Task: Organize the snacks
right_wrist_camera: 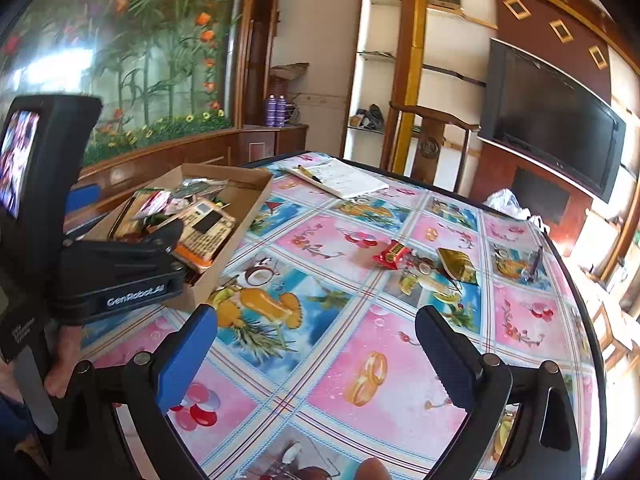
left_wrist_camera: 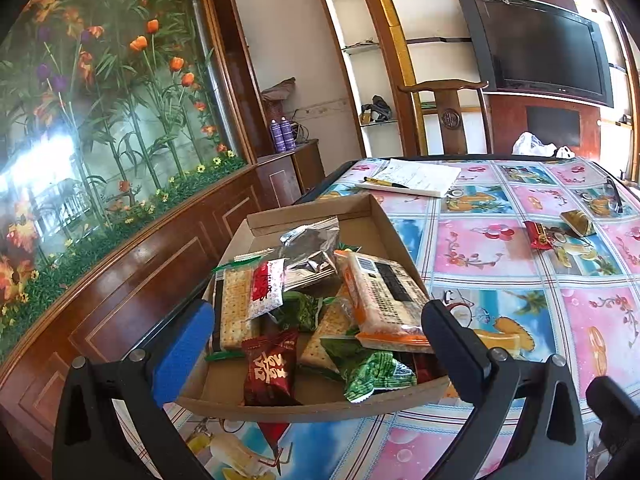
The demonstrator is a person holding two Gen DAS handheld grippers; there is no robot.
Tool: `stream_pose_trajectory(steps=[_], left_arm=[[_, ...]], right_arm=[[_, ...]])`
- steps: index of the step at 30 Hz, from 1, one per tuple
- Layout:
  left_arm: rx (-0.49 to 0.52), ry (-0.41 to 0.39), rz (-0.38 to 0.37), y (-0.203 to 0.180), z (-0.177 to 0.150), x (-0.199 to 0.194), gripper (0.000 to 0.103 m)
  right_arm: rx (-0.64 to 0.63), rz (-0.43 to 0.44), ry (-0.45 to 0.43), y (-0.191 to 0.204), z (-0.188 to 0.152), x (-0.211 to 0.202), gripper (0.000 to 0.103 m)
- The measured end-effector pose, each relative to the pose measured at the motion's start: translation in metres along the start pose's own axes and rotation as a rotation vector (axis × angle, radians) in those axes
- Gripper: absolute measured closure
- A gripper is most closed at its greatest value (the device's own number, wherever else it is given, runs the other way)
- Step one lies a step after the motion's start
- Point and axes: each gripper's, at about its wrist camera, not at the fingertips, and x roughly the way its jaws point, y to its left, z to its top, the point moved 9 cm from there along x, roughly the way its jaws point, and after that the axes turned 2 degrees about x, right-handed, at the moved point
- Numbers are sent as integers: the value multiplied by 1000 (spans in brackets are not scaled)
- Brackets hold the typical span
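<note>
While both jaws gape empty, we count two loose snacks (right_wrist_camera: 428, 262) on the worktop (right_wrist_camera: 360, 368); box (left_wrist_camera: 308, 410) contents overlap, uncountable.

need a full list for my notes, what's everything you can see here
cardboard tray: one, brown, table's left edge, full of snack packets
orange cracker pack: one, in tray, right side
silver pouch: one, in tray, far end
dark red packet: one, tray's near edge
green packets: several, in tray
red snack: one, loose on table
gold snack: one, right of the red one
notepad: one, white, far side, pen on it
glasses: one pair, right edge
tablecloth: pink and blue, fruit print
chair: one, wooden, behind table
television: one, black, on wall
left gripper: fingers open, around tray's near end
right gripper: fingers open, over bare cloth
</note>
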Motion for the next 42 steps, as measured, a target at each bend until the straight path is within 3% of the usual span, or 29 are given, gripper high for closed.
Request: stream_pose_trajectory(steps=[26, 42], left_arm=[[8, 2, -13, -3, 0, -3, 0], [5, 26, -32, -4, -4, 3, 0]], right_arm=[[9, -10, -17, -2, 2, -1, 3], [3, -106, -27, -11, 4, 11, 3]])
